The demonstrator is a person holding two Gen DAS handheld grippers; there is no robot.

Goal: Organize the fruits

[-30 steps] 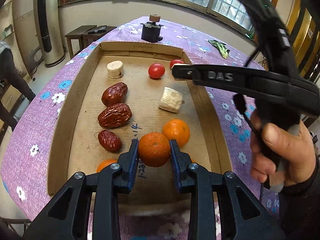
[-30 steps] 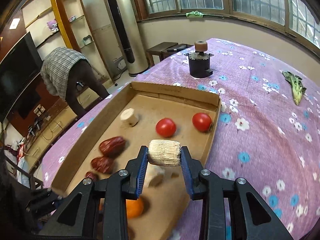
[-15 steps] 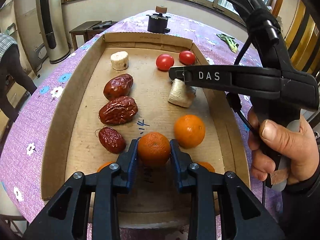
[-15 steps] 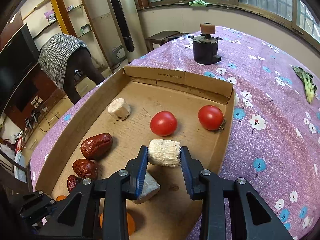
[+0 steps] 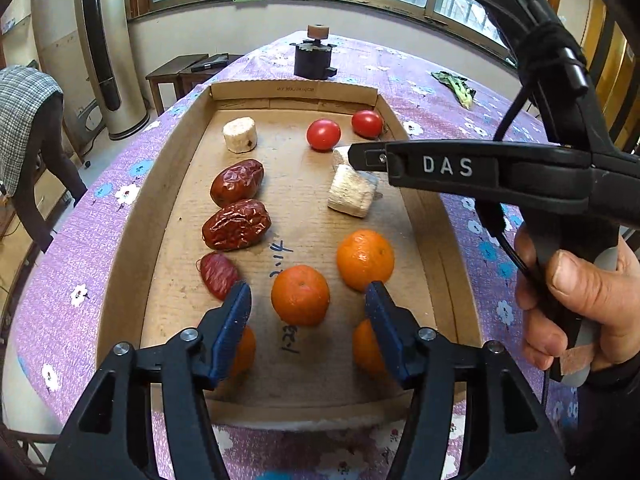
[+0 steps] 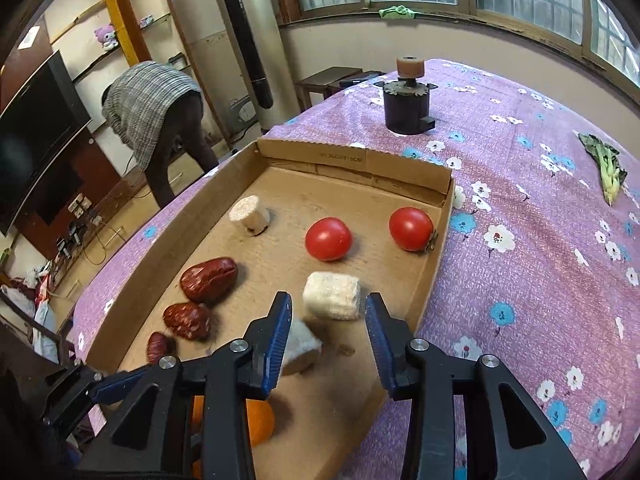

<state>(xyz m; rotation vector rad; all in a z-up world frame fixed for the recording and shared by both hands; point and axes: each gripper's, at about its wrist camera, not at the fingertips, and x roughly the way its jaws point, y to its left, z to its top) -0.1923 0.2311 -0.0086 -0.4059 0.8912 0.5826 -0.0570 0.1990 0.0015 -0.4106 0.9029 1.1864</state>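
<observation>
A cardboard tray (image 5: 176,184) on the purple floral table holds the fruit. My left gripper (image 5: 308,312) is open; an orange (image 5: 300,295) lies on the tray floor between its fingers, with other oranges (image 5: 365,260) around. My right gripper (image 6: 325,314) is open, and a pale sugarcane piece (image 6: 331,295) lies on the tray just ahead of its fingers. Another cane piece (image 6: 298,346) lies beside the left finger. Three red dates (image 5: 237,182) line the left side. Two tomatoes (image 6: 329,239) and a third cane piece (image 6: 250,214) sit at the far end.
A black device with a brown top (image 6: 408,98) stands on the table beyond the tray. A green leafy vegetable (image 6: 606,168) lies at the right. A person (image 6: 156,116) bends over beside the table at the left. The right gripper's body (image 5: 500,176) spans the left wrist view.
Both grippers opened. The left let go of the orange, which now rests on the tray. The right let go of the cane piece, which now lies near the tomatoes.
</observation>
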